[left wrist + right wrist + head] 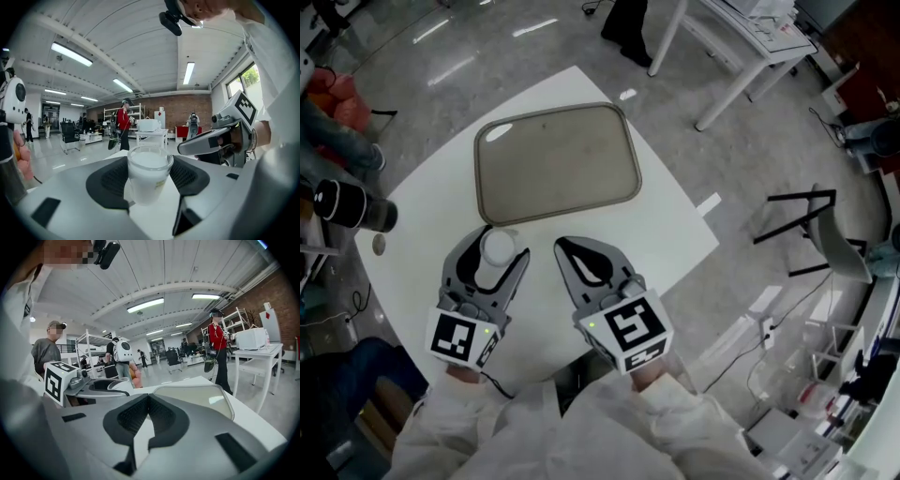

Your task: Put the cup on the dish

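A small white cup (pixel 497 247) (pixel 149 171) stands upright between the black pads of my left gripper (pixel 501 240) (pixel 149 161), which is shut on it. The cup is just in front of the near left corner of the dish, a flat grey tray (pixel 553 164) (pixel 194 401) with rounded corners that has nothing on it. My right gripper (pixel 562 246) (pixel 149 397) is beside the left one over the white table (pixel 675 225). Its jaws meet at the tips and hold nothing. It points at the tray's near edge.
A black cylinder-shaped device (pixel 352 206) sits past the table's left edge. The table's corner (pixel 712 246) lies to the right, with a black chair frame (pixel 811 225) beyond it. Another white table (pixel 741 47) and a person's legs (pixel 628 28) are farther back.
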`<state>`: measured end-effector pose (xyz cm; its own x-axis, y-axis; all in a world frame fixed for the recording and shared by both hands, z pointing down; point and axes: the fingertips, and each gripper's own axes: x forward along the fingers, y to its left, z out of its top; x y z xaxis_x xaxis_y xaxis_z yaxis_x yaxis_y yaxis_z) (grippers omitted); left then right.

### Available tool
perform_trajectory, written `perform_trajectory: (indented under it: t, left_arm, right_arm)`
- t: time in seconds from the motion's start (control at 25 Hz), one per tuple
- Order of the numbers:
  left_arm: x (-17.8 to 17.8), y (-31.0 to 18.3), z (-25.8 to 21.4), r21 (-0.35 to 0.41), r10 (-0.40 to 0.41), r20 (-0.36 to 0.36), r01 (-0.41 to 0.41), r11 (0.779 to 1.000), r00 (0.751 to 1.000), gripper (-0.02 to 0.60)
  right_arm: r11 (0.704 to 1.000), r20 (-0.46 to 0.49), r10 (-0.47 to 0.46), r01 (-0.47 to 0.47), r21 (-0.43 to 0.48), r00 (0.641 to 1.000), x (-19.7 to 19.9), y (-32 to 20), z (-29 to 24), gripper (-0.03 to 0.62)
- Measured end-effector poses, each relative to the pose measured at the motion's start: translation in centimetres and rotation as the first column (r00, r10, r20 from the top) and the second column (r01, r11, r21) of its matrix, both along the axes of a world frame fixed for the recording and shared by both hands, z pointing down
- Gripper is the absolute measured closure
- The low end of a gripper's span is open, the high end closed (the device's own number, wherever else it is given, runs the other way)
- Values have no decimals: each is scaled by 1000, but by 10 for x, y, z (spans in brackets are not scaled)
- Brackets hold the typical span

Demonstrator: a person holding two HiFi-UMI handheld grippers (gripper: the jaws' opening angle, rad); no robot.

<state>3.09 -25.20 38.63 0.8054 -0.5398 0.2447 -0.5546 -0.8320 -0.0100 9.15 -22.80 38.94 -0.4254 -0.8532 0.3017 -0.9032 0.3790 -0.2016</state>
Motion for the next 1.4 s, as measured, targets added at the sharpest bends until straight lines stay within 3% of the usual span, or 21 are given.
perform_trajectory:
  t: [0.48,1.4]
  left_arm:
    - [34,-57,3,6,73,-9,-73,997,997,311]
    - [90,-148,63,-42,75,-1,-75,996,997,311]
  right_arm:
    - [1000,-39,5,-6,-15,999,16,-49,15,583]
    - [989,10,127,-126,-78,992,58,-123,71,583]
